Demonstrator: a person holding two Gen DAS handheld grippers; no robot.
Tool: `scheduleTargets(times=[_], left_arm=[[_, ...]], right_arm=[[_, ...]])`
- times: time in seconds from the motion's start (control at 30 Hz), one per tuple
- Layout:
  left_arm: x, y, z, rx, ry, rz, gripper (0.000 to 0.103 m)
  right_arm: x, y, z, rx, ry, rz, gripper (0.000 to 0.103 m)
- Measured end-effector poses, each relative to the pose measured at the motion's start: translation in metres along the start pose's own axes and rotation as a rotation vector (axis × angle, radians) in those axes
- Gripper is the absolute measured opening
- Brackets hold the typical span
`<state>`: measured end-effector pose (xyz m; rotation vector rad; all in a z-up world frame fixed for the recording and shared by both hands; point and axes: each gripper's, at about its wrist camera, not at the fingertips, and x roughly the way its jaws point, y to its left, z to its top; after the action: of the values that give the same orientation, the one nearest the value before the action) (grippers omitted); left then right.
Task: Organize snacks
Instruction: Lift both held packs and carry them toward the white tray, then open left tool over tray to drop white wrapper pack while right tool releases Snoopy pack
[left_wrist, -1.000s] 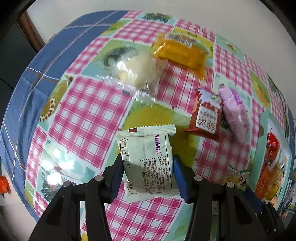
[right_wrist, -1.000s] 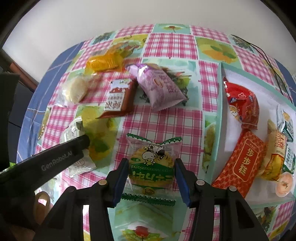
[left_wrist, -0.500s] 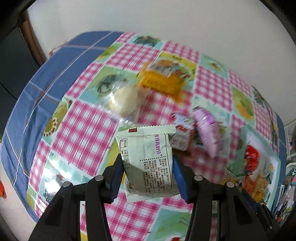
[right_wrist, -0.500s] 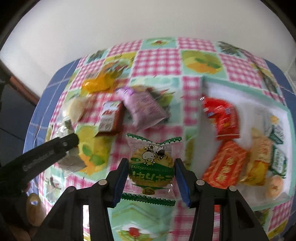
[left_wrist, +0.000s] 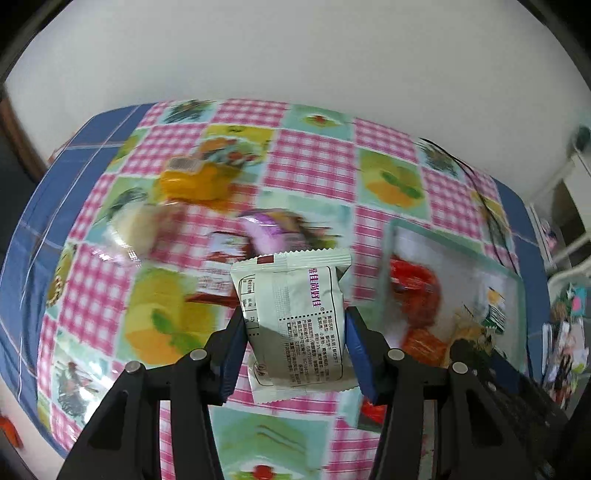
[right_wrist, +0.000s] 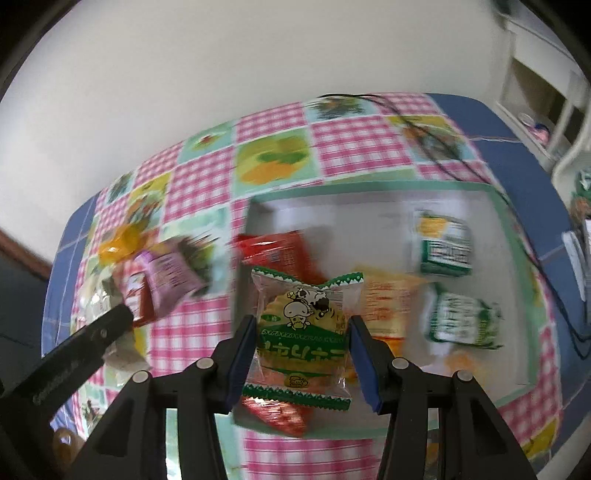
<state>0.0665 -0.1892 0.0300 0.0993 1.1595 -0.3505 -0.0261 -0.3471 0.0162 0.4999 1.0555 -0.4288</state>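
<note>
The left gripper (left_wrist: 295, 328) has its jaws pinching a white snack packet (left_wrist: 295, 317) printed with purple and black text, the blue pads pressing both its sides while it hangs clear above the worktop (left_wrist: 314, 162). The right gripper (right_wrist: 301, 343) has its jaws pinching a clear packet with green zigzag ends and a cartoon cow (right_wrist: 301, 328), held the same way, above the near left part of a shallow white tray with a green rim (right_wrist: 373, 186). In the tray lie a red packet (right_wrist: 273, 251), an orange-yellow packet (right_wrist: 388, 299) and two green-and-white packets (right_wrist: 445, 243) (right_wrist: 461, 321), all blurred. The tray sits toward the right edge of the worktop, which is covered with a pink-checked cloth with fruit panels and a blue border. Left of the tray, loose on the cloth, are a purple packet (right_wrist: 170, 273), a dark red packet (right_wrist: 138, 306), a yellow-orange packet (left_wrist: 192, 181) nearer the far edge, and a pale round bun in clear wrap (left_wrist: 136, 229) toward the left edge. A black cable (right_wrist: 436, 140) trails across the far right corner. The left gripper's black finger shows at the left of the right wrist view
</note>
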Motion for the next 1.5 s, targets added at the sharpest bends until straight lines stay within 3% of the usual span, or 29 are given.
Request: scheduleTargets(times=[0.3, 0.57, 0.83, 1.13, 1.5], left_arm=[[0.007, -0.084, -0.02, 0.188, 0.011, -0.073, 0.053], [0.024, -0.111, -0.03, 0.232, 0.037, -0.07, 0.053], [0.035, -0.115, -0.034, 0.239, 0.063, -0.068, 0.054], [0.023, -0.109, -0.028, 0.226, 0.04, -0.075, 0.056], [0.033, -0.067, -0.019, 0.146, 0.065, 0.072, 0.068]], right_arm=[[-0.012, -0.079, 0.006, 0.139, -0.032, -0.07, 0.053], [-0.004, -0.107, 0.007, 0.183, -0.019, -0.077, 0.053], [0.008, -0.1, 0.007, 0.158, 0.003, -0.073, 0.053], [-0.001, -0.093, 0.007, 0.142, -0.01, -0.081, 0.054], [0.005, -0.076, 0.005, 0.096, 0.016, -0.081, 0.053]])
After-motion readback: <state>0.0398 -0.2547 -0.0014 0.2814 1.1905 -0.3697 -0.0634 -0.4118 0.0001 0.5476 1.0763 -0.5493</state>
